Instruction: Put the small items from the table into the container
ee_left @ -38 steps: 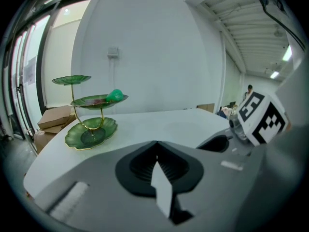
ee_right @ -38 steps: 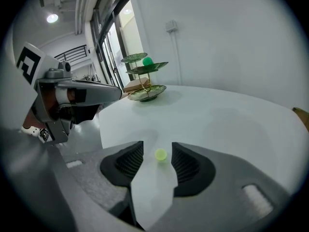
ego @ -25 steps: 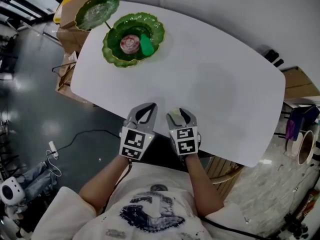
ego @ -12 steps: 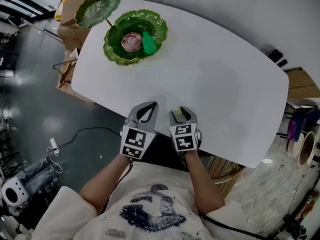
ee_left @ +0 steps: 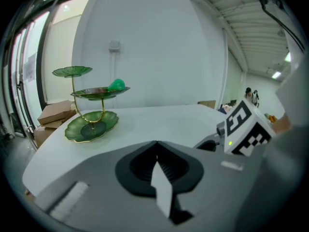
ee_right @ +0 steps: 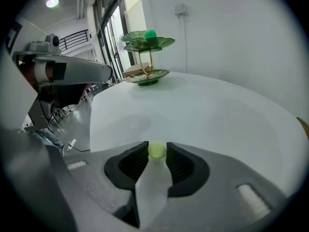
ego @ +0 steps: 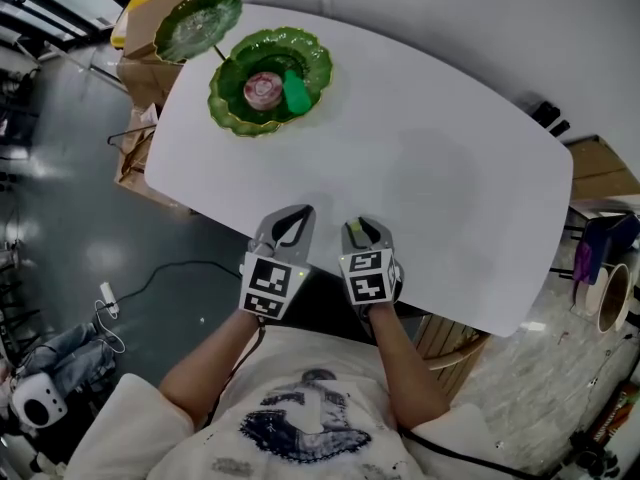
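Note:
A small yellow-green ball (ee_right: 157,150) sits on the white table (ego: 450,168) near its front edge. It lies between the tips of my right gripper (ee_right: 157,148), whose jaws are closing, with both pads touching it. In the head view the ball (ego: 352,227) just peeks out of the right gripper (ego: 360,230). My left gripper (ego: 296,215) rests beside it with its jaws together and nothing in them (ee_left: 157,146). The container is a green tiered leaf-dish stand (ego: 270,78) at the table's far left, holding a pink item (ego: 262,88) and a green item (ego: 296,90).
The stand's small top dish (ego: 197,23) overhangs the table's far-left corner. Cardboard boxes (ego: 140,63) stand on the floor beside that corner. A cable (ego: 150,273) runs over the floor at the left. Shelving with containers (ego: 605,288) is at the right.
The right gripper's jaws have narrowed around the yellow-green ball. Both hands stay where they were.

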`<state>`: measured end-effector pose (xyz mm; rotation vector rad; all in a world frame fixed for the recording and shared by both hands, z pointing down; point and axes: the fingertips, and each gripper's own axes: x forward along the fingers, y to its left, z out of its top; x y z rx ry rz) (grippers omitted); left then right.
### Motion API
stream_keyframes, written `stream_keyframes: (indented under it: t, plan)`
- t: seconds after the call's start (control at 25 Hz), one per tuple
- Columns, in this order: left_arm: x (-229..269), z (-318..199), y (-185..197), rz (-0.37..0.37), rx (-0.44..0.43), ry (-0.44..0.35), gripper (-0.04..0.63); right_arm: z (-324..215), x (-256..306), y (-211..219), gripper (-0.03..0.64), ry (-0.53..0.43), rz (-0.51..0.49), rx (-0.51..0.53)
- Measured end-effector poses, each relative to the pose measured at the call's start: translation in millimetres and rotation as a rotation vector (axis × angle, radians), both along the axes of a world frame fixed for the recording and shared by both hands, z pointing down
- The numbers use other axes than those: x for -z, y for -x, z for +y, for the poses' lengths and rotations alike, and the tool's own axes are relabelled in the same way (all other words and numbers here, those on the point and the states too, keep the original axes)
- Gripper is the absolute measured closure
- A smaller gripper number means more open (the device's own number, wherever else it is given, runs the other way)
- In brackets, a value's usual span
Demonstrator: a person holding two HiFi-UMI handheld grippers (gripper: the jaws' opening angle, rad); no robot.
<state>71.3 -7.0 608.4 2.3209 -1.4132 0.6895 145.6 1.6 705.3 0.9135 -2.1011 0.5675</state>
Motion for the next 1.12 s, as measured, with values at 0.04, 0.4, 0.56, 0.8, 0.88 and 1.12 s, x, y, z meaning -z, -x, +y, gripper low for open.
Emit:
stream_keyframes:
  t: [0.04,0.4,0.56,0.8,0.88,1.12]
  plan:
    - [1,1,0,0.001,0.001,-0.001,0.606,0,0,-1,0.503,-0.001,0.001,-0.001]
    - [5,10,6,-0.006,0.013,-0.005,0.606,2,-3,0,0.503,-0.019,0.025,0.016]
    - [8,11,8,-0.009,0.017,-0.006,0.606,1,-4,0,0.503,-0.022,0.034,0.022]
    - [17,6,9,-0.006,0.019,-0.029,0.606,-4,3,-9,0.509,-0.028,0.031,-0.013]
    - [19,4,12,-0.004,0.019,-0.031,0.606,-7,12,-11,0.509,-0.040,0.028,-0.022]
    - [30,-9,21,0.007,0.015,-0.053,0.606,-21,47,-14,0.509,-0.093,0.009,-0.055]
